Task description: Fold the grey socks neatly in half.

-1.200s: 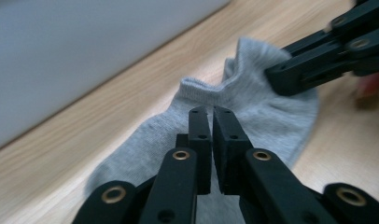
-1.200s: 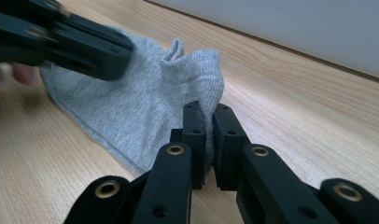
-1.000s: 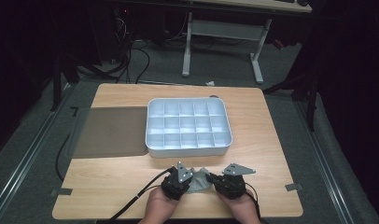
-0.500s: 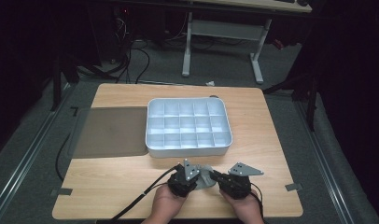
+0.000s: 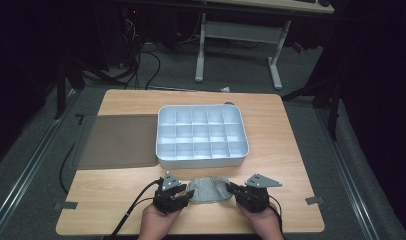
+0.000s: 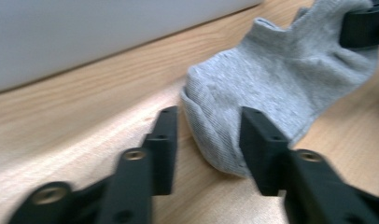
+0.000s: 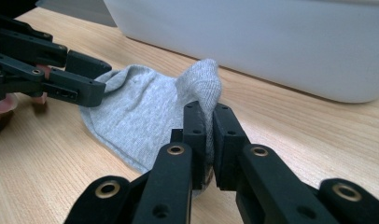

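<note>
A small grey sock (image 5: 208, 190) lies flat near the table's front edge, just before the white tray (image 5: 201, 159). My right gripper (image 7: 210, 112) is shut on a pinched fold at the sock's (image 7: 141, 107) right end. My left gripper (image 6: 208, 116) is open at the other end, and the sock's (image 6: 271, 79) rounded edge lies between its spread jaws. In the high view the left gripper (image 5: 187, 194) and the right gripper (image 5: 230, 189) face each other across the sock. A hand holds each one from the bottom edge.
The white tray has several empty compartments, and its wall (image 7: 271, 42) rises close behind the sock. A dark mat (image 5: 118, 140) lies left of the tray. Bare wood runs to both sides of the hands. Cables trail off the front left.
The left gripper has drawn back to the left, away from the right one. More of the sock now lies spread between them. The right gripper has barely moved.
</note>
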### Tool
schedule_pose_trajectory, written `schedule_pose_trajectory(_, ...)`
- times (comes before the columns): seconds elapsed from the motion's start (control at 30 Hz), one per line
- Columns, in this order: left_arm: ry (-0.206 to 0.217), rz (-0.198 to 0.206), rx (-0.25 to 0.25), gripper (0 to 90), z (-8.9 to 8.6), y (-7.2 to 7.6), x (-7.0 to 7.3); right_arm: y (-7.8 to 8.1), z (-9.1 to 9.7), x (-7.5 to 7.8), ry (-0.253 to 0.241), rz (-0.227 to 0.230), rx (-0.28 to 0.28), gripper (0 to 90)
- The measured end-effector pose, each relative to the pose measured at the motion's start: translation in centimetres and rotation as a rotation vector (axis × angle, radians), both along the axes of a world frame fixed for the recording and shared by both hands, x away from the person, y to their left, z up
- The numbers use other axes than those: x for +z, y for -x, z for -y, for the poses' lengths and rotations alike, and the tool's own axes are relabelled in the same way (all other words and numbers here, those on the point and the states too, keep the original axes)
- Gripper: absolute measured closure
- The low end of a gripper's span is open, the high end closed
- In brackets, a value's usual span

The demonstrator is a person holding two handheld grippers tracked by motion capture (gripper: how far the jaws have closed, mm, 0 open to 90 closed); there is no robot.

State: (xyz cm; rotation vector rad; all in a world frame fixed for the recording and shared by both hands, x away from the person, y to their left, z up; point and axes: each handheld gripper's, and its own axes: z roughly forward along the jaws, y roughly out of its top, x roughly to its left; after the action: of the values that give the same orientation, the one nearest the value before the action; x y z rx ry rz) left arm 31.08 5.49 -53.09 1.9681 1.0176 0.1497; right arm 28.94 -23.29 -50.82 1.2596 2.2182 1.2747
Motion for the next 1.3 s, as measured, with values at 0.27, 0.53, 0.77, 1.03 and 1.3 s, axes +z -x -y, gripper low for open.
schedule_pose_trajectory(0.27, 0.068, -0.001, -0.006, 79.9, -0.5, 0.1, -0.3, 0.3, -1.0, 0.6, 0.074, 0.016, -0.018, 86.5)
schedule_pose_trajectory(0.53, 0.112, -0.003, -0.026, 79.6, -0.7, 0.1, -0.4, 0.6, -2.6, 1.7, 0.153, 0.031, -0.025, 86.2)
schedule_pose_trajectory(0.77, 0.135, -0.023, -0.039, 78.3, -0.9, 0.1, -0.4, 0.1, -5.2, 1.9, 0.216, 0.049, 0.006, 86.1)
schedule_pose_trajectory(1.03, 0.143, -0.033, -0.059, 76.3, -0.8, 0.0, -0.5, -0.6, -7.6, 1.2, 0.263, 0.054, 0.042, 85.2)
schedule_pose_trajectory(1.3, 0.142, -0.036, -0.062, 76.1, -0.8, 0.0, -0.5, -1.4, -9.6, 0.2, 0.255, 0.044, 0.083, 84.2)
